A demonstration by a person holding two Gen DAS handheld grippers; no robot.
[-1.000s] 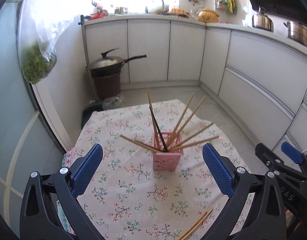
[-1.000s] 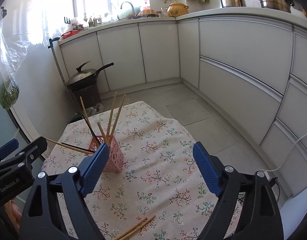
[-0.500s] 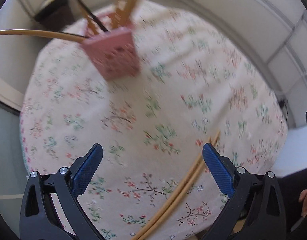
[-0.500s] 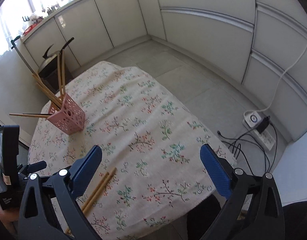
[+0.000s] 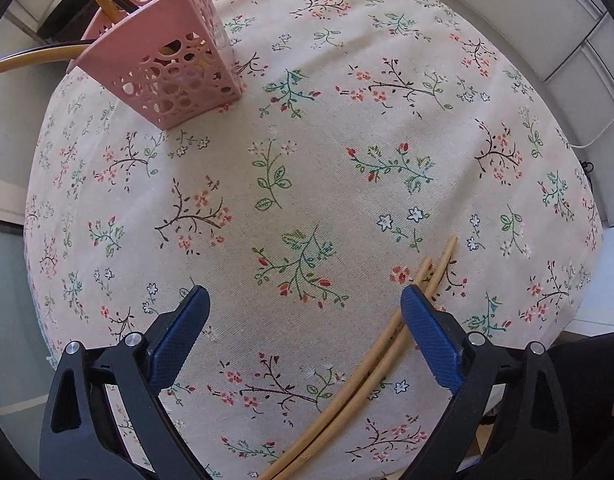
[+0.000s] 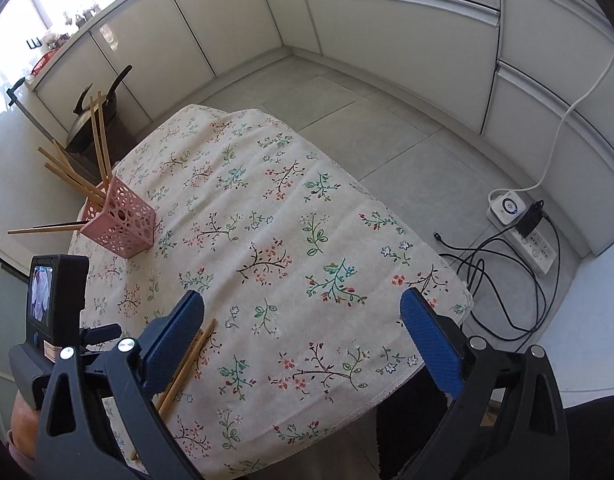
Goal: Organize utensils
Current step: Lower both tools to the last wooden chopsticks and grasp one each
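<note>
In the left wrist view, the left claw point(image 5: 303, 328) was spread wide and empty, pointing steeply down at the floral tabletop point(image 5: 307, 184). The loose chopsticks point(image 5: 371, 364), a pair lying side by side, ran from the near edge up to the right, passing just under the inner edge of the right-hand pad point(image 5: 427, 344); only their near part lay between the jaws, while the tips poked out beyond that pad. The pink holder point(image 5: 167, 68) stood at the far left, well apart, already bristling with other chopsticks. The likely trouble was an off-centre close: with the pair so near one pad, the jaws might catch only one stick, roll the two apart, or drag the cloth into folds. In the right wrist view, the right claw point(image 6: 303, 332) had just been opening and was likewise spread with nothing between its jaws. The same chopsticks point(image 6: 187, 364) lay at its left-hand pad point(image 6: 171, 344), partly hidden behind it, again off to one side rather than centred. The pink holder point(image 6: 119, 220) sat far left near the tabletop point(image 6: 307, 220) edge. Both claws were close together over the one pair, so they might bump each other, and a careless insertion later could tip the light holder.
</note>
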